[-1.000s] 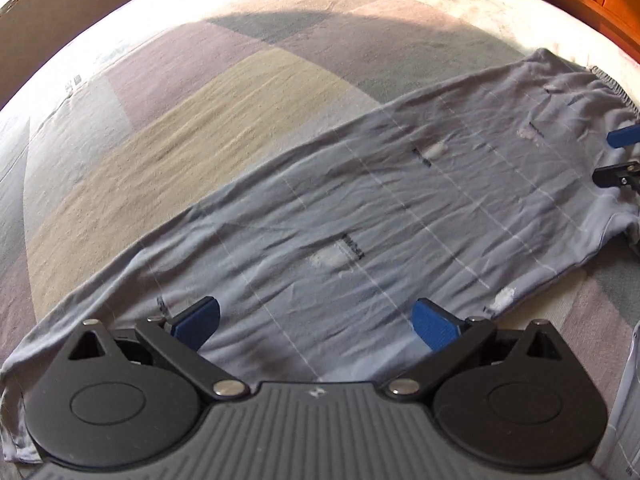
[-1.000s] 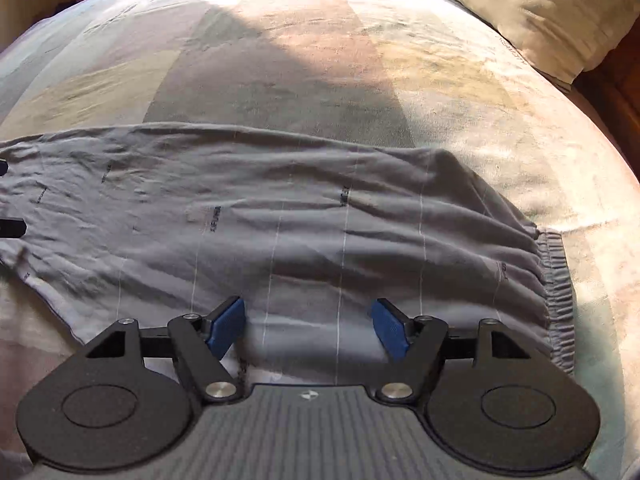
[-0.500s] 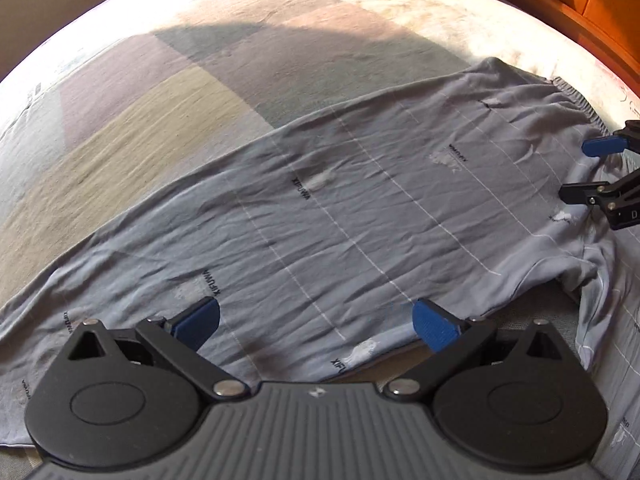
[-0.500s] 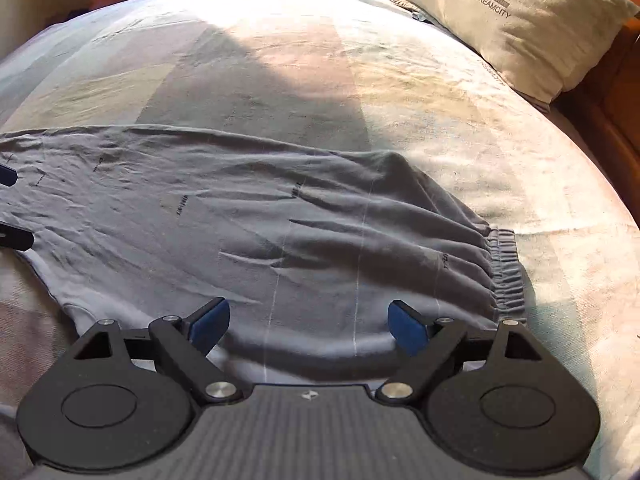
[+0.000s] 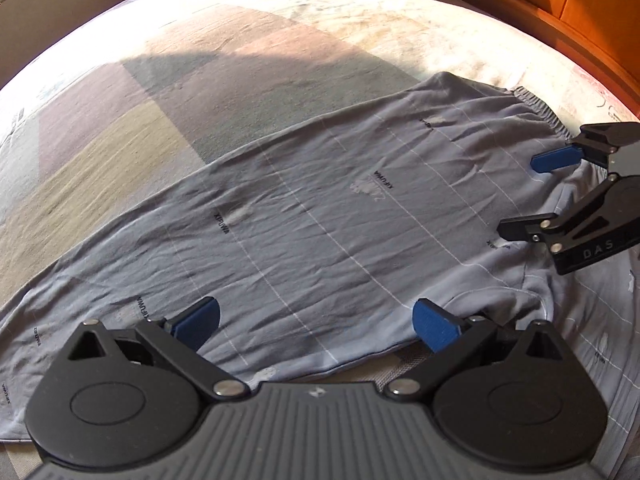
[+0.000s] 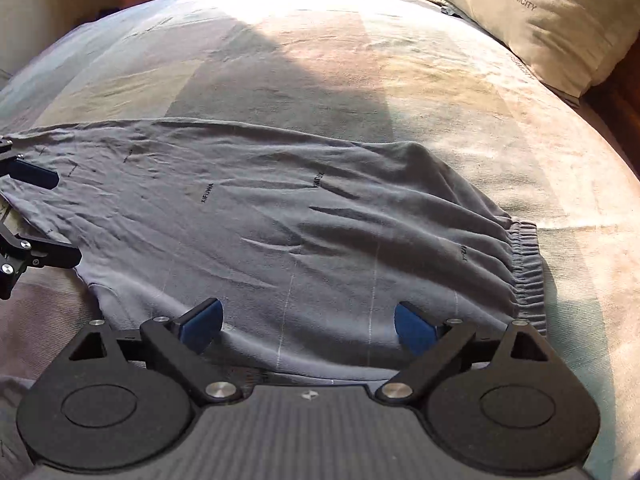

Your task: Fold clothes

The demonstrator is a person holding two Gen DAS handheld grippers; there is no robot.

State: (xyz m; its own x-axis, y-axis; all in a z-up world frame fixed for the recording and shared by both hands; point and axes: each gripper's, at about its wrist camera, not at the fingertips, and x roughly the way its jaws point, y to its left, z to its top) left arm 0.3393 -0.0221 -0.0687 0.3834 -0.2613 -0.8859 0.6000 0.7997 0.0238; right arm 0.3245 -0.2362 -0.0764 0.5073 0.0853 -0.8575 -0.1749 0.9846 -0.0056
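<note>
Left wrist view: grey pants [image 5: 320, 216], thin, limp, probably slippery, mid-frame; pinch waistband [image 6: 524, 268] at right edge; left gripper [image 5: 316, 320] and right gripper [image 6: 308, 322] both spread.

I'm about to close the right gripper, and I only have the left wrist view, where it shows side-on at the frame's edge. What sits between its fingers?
Observer: The right gripper is open over the near edge of the grey trousers. Only flat cloth lies within its span.
Operator: Where is the waistband from there?
Observer: The elastic waistband lies outside the jaws, off to the gripper's right.
Operator: Anything beyond it?
Observer: A pillow printed DREAMCITY, lying apart from the trousers.
</note>
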